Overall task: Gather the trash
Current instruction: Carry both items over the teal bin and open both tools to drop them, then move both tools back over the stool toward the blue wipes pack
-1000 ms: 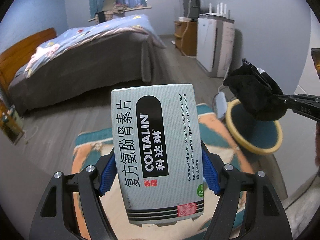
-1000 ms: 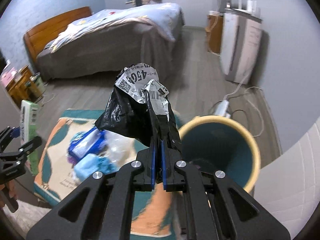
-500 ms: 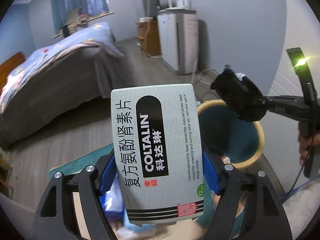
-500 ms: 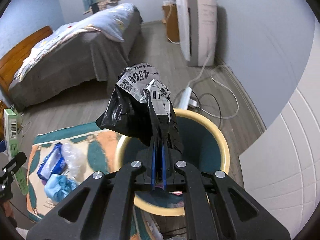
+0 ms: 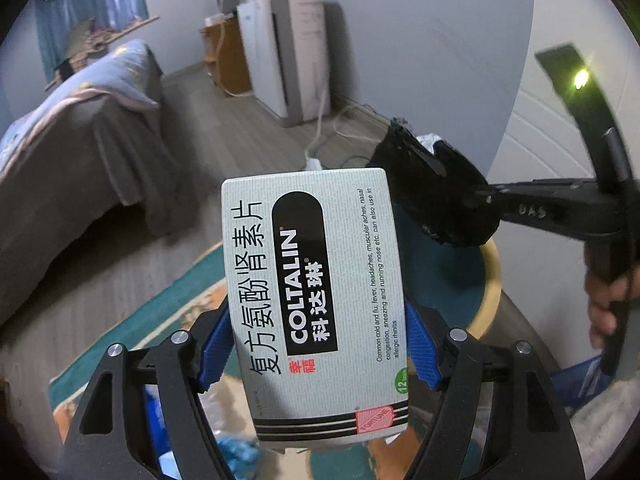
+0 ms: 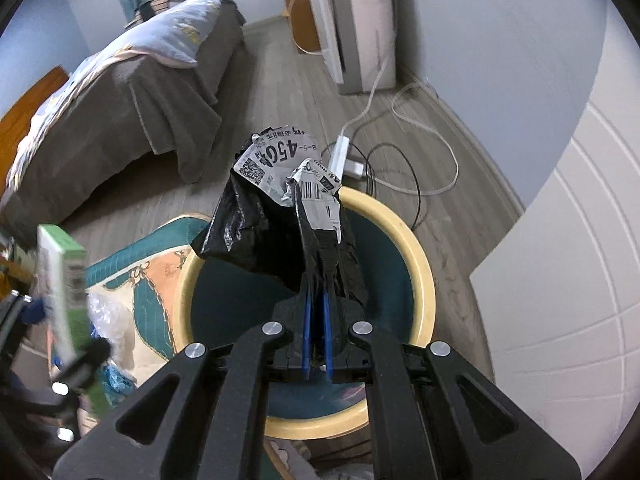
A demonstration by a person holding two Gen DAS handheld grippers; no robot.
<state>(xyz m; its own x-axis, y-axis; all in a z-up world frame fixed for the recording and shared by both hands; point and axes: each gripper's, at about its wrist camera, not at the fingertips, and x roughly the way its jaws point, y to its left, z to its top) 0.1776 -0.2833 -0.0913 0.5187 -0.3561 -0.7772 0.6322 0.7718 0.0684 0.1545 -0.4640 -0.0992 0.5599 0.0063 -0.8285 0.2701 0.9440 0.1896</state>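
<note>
My left gripper (image 5: 320, 344) is shut on a grey Coltalin medicine box (image 5: 320, 300), held upright beside the bin; the box shows blurred in the right wrist view (image 6: 60, 280). My right gripper (image 6: 316, 336) is shut on a crumpled black plastic bag with a white shipping label (image 6: 280, 208), held right above the round bin with a yellow rim and teal inside (image 6: 420, 264). In the left wrist view the bag (image 5: 436, 192) hangs over the bin (image 5: 492, 280), mostly hidden behind the box.
A teal and orange rug (image 6: 152, 268) lies left of the bin with clear plastic and blue wrappers (image 6: 108, 320) on it. A bed (image 6: 132, 88) stands at the back left. A white appliance (image 6: 360, 20), power strip and cables (image 6: 400, 152) lie behind the bin.
Both grippers have swung right toward the bin. The black bag now sits directly over the bin's opening, and the medicine box has come close to the bin's left side.
</note>
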